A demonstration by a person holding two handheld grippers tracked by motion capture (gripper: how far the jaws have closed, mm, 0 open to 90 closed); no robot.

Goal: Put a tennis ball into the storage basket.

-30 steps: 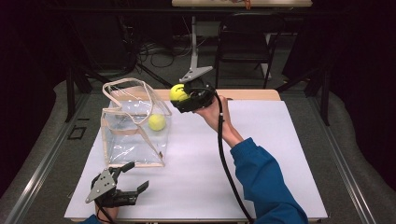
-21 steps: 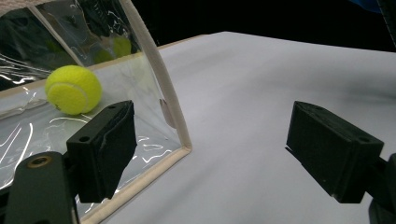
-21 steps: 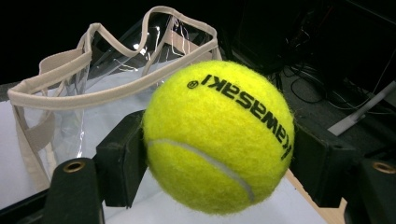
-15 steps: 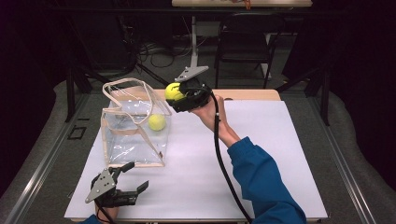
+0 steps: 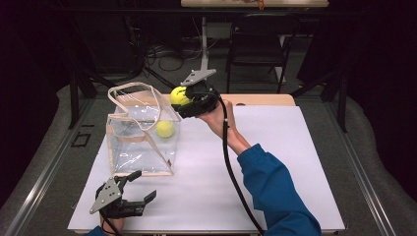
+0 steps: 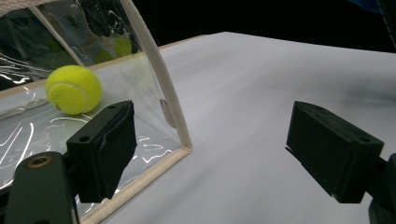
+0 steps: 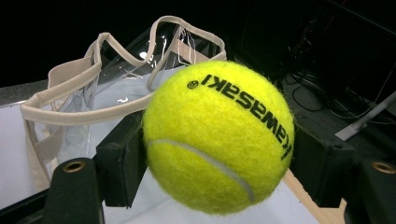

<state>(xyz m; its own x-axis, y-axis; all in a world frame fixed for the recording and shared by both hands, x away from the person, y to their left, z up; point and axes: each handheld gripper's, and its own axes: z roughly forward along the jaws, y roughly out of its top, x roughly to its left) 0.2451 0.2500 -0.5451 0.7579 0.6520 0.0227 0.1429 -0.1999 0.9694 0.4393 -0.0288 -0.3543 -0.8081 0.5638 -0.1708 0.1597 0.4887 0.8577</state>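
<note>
The right gripper (image 5: 183, 101) is held up in the air at the far side of the tabletop (image 5: 275, 147), just right of the top rim of the bag (image 5: 140, 130). Its fingers (image 7: 119, 165) pinch a yellow ball (image 5: 178, 96) from both sides. In the right gripper view the ball (image 7: 218, 137) sits between the two black fingers, and black letters on it read "kawasaki", seen upside down. Behind it in that view is the open mouth of the bag (image 7: 116, 93), with its beige border and its clear walls.

The bag stands upright on the left half of the white tabletop. A second ball (image 5: 165, 129) lies inside it, near its right wall. The left gripper view shows this second ball (image 6: 74, 89) through the clear wall, resting on the bottom of the bag (image 6: 154, 93).

The left gripper (image 5: 133, 189) is low at the near left corner of the tabletop, just in front of the bag, and apart from it. Its fingers (image 6: 105, 149) are spread wide and hold nothing. In its own view one finger is in front of the near corner of the bag and the other is over the bare white surface.

A blue sleeve (image 5: 275, 191) comes in from the near right side, and a black cable (image 5: 231, 167) runs along the arm to the right gripper.
</note>
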